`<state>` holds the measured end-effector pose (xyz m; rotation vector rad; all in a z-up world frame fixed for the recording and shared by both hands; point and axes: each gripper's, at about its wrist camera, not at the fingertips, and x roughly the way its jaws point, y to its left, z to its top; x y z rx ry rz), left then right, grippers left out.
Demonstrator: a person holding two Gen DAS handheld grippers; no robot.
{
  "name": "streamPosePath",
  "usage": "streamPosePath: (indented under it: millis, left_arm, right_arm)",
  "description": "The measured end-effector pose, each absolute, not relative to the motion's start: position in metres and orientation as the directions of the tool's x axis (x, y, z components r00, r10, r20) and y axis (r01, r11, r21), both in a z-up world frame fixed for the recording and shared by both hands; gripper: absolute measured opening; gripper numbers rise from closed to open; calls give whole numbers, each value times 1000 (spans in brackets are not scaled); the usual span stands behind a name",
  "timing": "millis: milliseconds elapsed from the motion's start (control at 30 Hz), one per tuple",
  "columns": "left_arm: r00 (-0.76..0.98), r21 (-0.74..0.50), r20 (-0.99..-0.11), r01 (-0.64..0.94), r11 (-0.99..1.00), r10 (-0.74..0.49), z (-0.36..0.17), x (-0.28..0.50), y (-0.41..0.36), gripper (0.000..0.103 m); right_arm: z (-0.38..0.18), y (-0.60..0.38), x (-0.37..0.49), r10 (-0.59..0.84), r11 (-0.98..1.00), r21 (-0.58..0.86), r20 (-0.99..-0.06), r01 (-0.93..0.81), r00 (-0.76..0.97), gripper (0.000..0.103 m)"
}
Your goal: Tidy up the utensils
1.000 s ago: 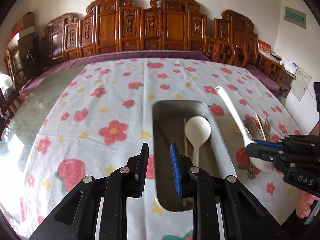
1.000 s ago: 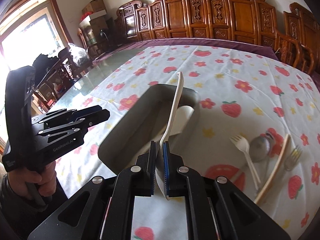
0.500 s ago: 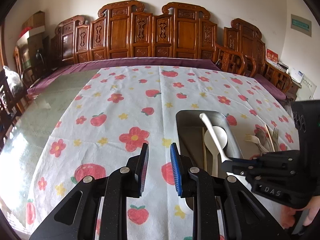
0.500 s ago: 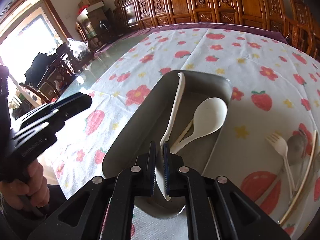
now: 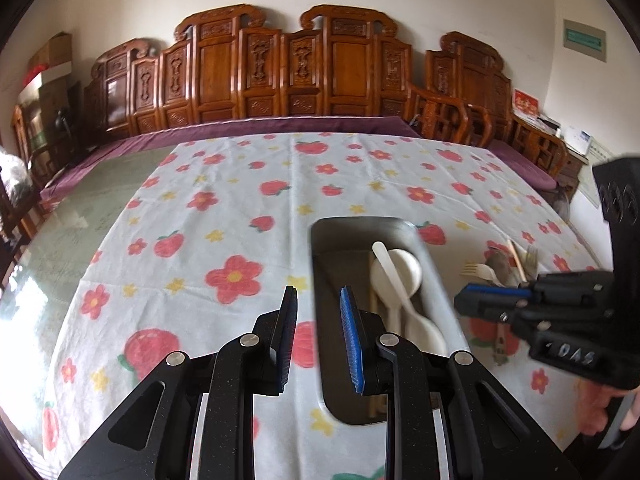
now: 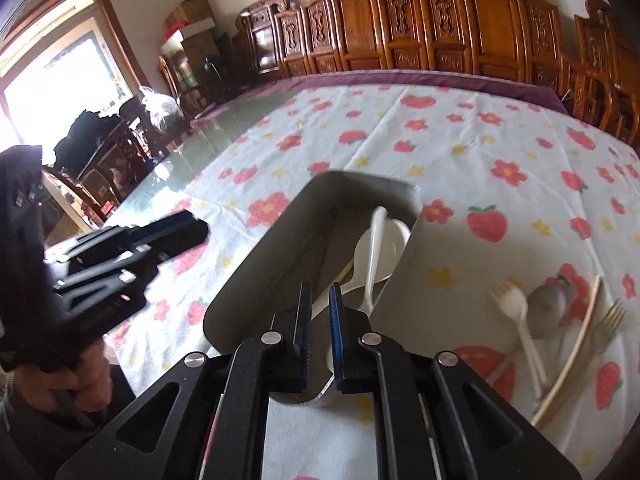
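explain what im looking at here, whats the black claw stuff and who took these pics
No robot here: a person holds a two-finger gripper tool in each hand, and each tool has a wide-angle camera looking along its fingers. One picture comes from the left gripper, the other from the right gripper, so each also catches the other tool from the side. They are over a table with a flowered tablecloth. On it is a metal tray with two white spoons inside. Beside the tray lie a white plastic fork, a metal spoon, a metal fork and a wooden stick. Neither gripper holds anything: the left is open, the right almost closed.
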<state>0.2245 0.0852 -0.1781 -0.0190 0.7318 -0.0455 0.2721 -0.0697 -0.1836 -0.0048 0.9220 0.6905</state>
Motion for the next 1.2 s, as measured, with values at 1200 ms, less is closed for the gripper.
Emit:
streamPosePath:
  millis: [1200]
  left_arm:
    - [691, -63, -673, 303, 951, -265, -198, 211, -38, 33]
  right_arm:
    - [-246, -222, 246, 204, 969, 106, -854, -225, 479, 24]
